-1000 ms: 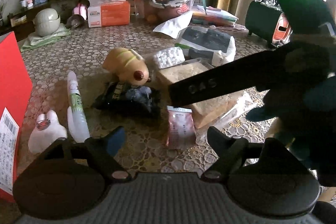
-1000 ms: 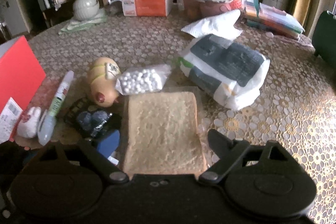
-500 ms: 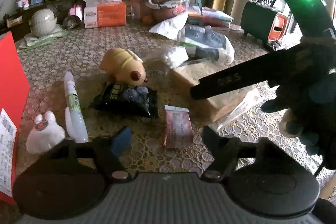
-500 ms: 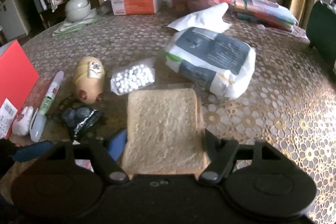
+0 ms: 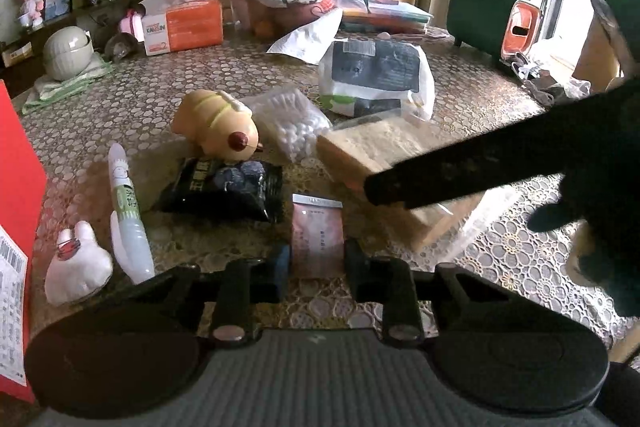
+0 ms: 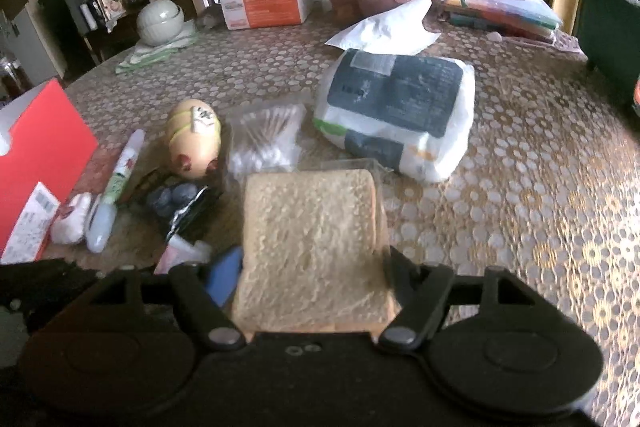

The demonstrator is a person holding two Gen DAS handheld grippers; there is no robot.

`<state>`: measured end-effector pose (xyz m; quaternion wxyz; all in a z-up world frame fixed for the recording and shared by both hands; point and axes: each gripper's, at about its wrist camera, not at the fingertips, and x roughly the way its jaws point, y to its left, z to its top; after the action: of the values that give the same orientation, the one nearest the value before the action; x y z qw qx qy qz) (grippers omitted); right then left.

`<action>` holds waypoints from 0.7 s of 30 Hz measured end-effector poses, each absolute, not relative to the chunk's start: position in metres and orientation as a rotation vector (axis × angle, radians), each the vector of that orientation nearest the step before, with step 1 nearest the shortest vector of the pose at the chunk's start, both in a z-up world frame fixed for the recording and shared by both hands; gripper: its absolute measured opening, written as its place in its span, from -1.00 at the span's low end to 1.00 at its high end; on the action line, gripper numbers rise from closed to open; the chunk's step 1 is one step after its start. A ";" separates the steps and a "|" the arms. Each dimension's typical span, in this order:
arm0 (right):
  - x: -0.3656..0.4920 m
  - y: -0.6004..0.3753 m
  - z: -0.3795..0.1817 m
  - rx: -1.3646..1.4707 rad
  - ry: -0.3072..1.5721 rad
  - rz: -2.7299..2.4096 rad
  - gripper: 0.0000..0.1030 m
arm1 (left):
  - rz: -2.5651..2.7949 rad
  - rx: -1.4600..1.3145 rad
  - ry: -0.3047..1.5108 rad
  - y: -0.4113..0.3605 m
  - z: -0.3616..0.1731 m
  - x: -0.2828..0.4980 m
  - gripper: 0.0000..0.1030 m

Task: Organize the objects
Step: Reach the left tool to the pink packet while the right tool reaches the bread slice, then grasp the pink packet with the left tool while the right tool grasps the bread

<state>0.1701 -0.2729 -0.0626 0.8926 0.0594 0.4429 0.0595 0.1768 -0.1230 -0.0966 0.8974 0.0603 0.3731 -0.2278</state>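
Left wrist view, from the left: red box at the far left edge, well left of the left gripper. Then a white bunny-shaped figure and a white tube with green label lying side by side, just left of the left finger. Ahead-left, a black snack packet; behind it a tan pig-shaped toy on its side. Straight ahead, the pink sachet sits between the two fingers – the jaws have just been closing and now pinch its near end. Ahead-right, a bag of cotton swabs, and a bagged loaf of sliced bread. Beyond that, a white and dark-blue pack. All rests on a lace-patterned tablecloth.

Right wrist view: the right gripper has its fingers against both sides of the bread loaf – gripped, jaws wide apart. In the left wrist view one dark finger of it crosses the loaf from the right. An orange tissue box stands far ahead-left; a green-and-orange case sits far right.
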 end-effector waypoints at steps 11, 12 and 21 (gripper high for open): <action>0.121 -0.272 -0.031 0.173 0.885 0.128 0.42 | -0.464 0.081 0.753 -0.103 -0.075 0.146 -0.48; 0.116 -0.271 -0.027 0.175 0.882 0.127 0.42 | -0.461 0.082 0.748 -0.100 -0.072 0.142 -0.48; 0.078 -0.246 0.005 0.167 0.847 0.147 0.42 | -0.435 0.022 0.705 -0.065 -0.043 0.112 -0.48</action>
<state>0.0775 -0.2457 0.0046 0.9057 0.0807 0.4100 0.0713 0.1120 -0.0650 -0.0427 0.9154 0.0107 0.3424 -0.2113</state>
